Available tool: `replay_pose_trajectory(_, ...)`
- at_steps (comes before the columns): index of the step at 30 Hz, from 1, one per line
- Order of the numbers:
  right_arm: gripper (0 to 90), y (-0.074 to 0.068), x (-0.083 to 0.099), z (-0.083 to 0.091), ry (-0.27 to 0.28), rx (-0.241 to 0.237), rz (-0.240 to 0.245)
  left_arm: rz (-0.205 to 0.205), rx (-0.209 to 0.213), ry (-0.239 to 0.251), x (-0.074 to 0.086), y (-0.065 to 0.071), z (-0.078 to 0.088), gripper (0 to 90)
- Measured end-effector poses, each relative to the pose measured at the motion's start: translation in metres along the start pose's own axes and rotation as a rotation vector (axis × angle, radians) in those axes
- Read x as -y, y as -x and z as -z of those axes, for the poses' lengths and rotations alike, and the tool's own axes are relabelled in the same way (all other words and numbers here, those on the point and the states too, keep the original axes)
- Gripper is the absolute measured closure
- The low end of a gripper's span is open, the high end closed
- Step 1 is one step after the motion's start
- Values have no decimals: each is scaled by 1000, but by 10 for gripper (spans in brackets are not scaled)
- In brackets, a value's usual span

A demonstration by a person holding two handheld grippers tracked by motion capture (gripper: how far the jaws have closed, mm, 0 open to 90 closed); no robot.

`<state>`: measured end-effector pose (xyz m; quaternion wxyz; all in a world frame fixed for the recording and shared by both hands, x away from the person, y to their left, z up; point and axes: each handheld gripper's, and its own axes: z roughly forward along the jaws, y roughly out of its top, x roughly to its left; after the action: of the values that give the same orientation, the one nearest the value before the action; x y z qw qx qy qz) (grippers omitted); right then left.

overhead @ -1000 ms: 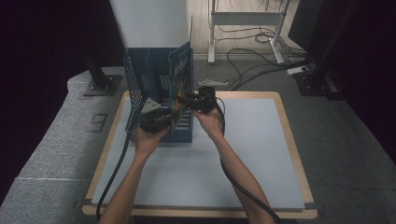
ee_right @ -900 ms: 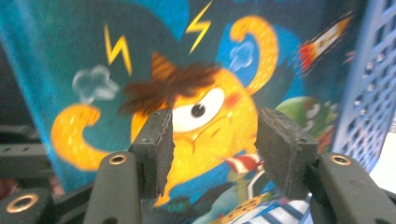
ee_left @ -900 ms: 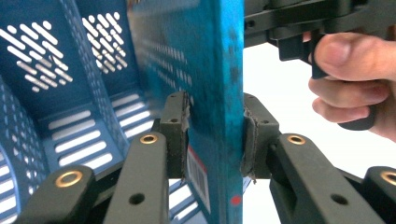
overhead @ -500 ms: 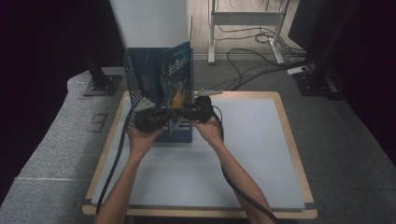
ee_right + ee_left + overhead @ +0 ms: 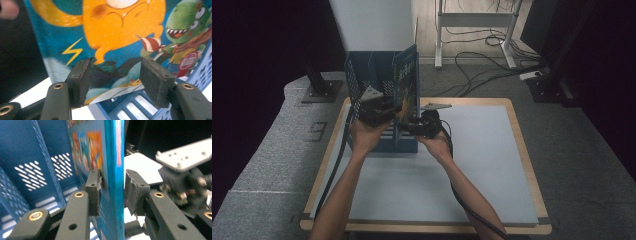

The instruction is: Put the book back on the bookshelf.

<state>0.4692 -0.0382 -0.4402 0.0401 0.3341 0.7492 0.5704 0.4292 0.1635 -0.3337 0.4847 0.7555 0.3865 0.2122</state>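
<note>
A picture book [image 5: 407,75] with a blue cover stands upright, lifted partly out of a blue perforated file organizer [image 5: 367,75]. My left gripper [image 5: 393,112] grips its lower edge. In the left gripper view the jaws [image 5: 112,187] straddle the book [image 5: 113,157]: the left pad presses the cover and the right pad sits at the spine, after easing open a little. My right gripper [image 5: 408,123] is beside it with its jaws [image 5: 115,80] open. They have widened slightly in front of the cartoon cover [image 5: 120,32] and nothing is between them.
The organizer [image 5: 30,170] stands at the back left of a light grey board with a wooden rim [image 5: 472,165]. Cables trail from both grippers across the board. Beyond the table are desk legs, floor cables [image 5: 482,55] and dark stands.
The left gripper has risen with the book, which now shows its cover above the organizer. The right gripper has dropped slightly and come in against the book's lower front.
</note>
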Motion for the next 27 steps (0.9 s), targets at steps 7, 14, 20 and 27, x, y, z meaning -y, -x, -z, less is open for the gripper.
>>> replay_pose_trajectory(7, 389, -8, 6, 1, 1, -36, 7, -19, -58, -18, -32, 0, -3, 665)
replay_pose_trajectory(14, 336, -22, 8, 2, -8, -40, 48, -17, -102, -15, -56, -2, -1, 687)
replay_pose_trajectory(20, 293, -33, 13, -1, -34, -42, 74, -10, -146, -36, -73, -4, -2, 715)
replay_pose_trajectory(27, 301, -42, 19, -11, -70, 28, 106, 13, -223, -47, -74, -5, -2, 793)
